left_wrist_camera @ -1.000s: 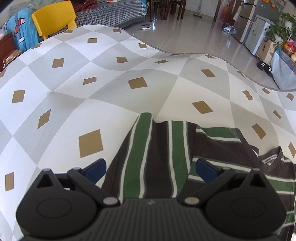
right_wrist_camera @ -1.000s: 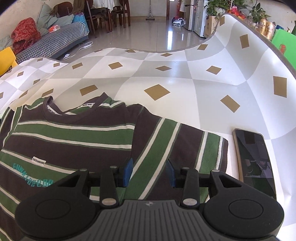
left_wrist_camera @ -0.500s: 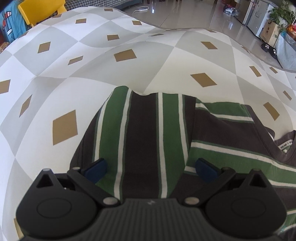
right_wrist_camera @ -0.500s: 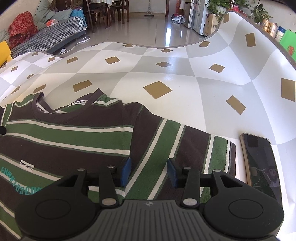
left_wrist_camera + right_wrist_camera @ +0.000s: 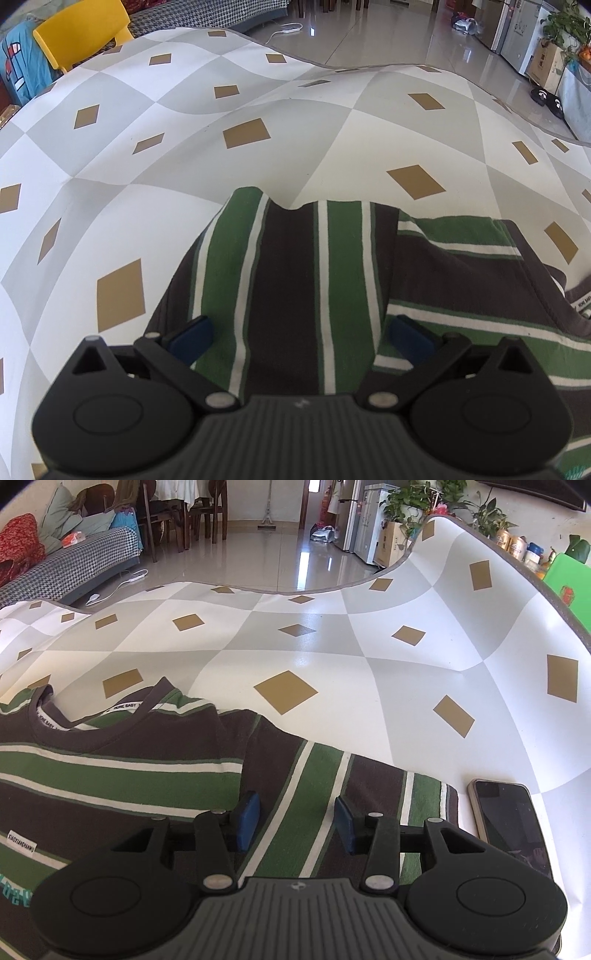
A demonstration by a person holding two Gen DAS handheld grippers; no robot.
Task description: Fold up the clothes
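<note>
Shirt: striped T-shirt (image 5: 295,280) spread flat on the checked table cover (image 5: 147,155), collar (image 5: 92,716) toward the far edge; front side up, with a small label and teal print showing in the right view.
Left sleeve: (image 5: 258,258) laid out sideways from the body, stripes running away from the camera; flat, so easy to pinch at a seam.
Right sleeve: (image 5: 351,782) likewise spread outward, its cuff just beside a phone (image 5: 506,819).
Left tongs: (image 5: 299,332) released, blue pads wide apart, straddling the sleeve near the shoulder seam; nothing pinched.
Right tongs: (image 5: 297,821) released too, pads narrower apart, hovering low over its own sleeve.
Why so: probably placed to take a sleeve each.
Stage: no fold visible in either view.
Risk: phone close enough to catch the cuff.
</note>
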